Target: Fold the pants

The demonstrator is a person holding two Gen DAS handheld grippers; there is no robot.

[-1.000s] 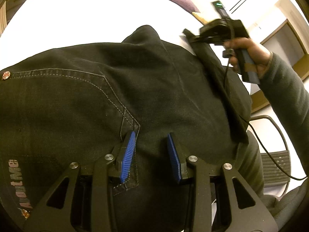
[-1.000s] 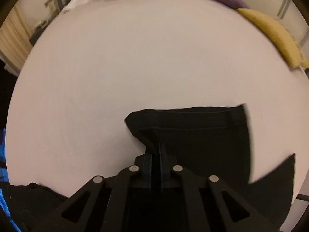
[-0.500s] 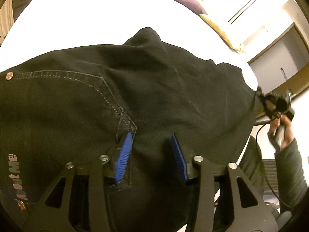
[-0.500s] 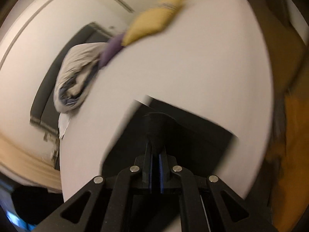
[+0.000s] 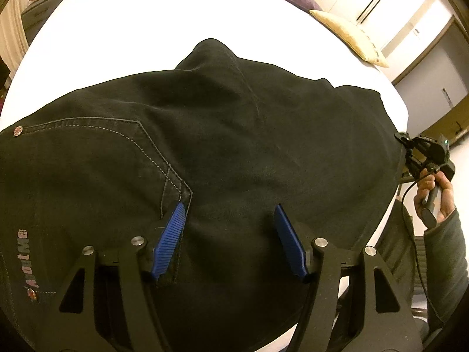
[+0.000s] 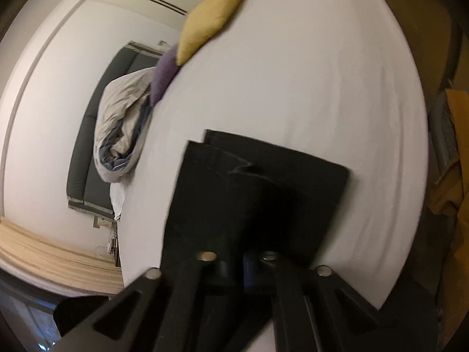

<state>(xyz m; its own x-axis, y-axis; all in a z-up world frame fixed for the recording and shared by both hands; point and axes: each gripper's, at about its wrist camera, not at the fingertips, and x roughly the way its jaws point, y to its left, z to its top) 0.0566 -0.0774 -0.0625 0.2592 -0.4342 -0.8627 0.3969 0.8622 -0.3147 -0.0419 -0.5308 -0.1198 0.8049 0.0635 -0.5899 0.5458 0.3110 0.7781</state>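
Black pants (image 5: 205, 146) lie spread on the white bed (image 5: 146, 14), back pocket and waist at the left. My left gripper (image 5: 230, 214) is open, its blue pads (image 5: 170, 234) resting over the pants near the pocket corner. My right gripper (image 5: 410, 146) shows at the far right of the left wrist view, shut on the leg end of the pants at the bed's edge. In the right wrist view the right gripper (image 6: 237, 259) is closed on the pants leg hems (image 6: 263, 182), which lie stacked on the sheet.
A yellow pillow (image 6: 211, 14) and a purple pillow (image 6: 164, 73) lie at the far side of the bed, beside a bunched grey duvet (image 6: 123, 129). A cable (image 5: 410, 205) hangs from the right gripper. The bed's edge (image 5: 392, 199) is at the right.
The right gripper has carried the leg end from over the pants out to the right, to the bed's edge. The left gripper's jaws have opened wider.
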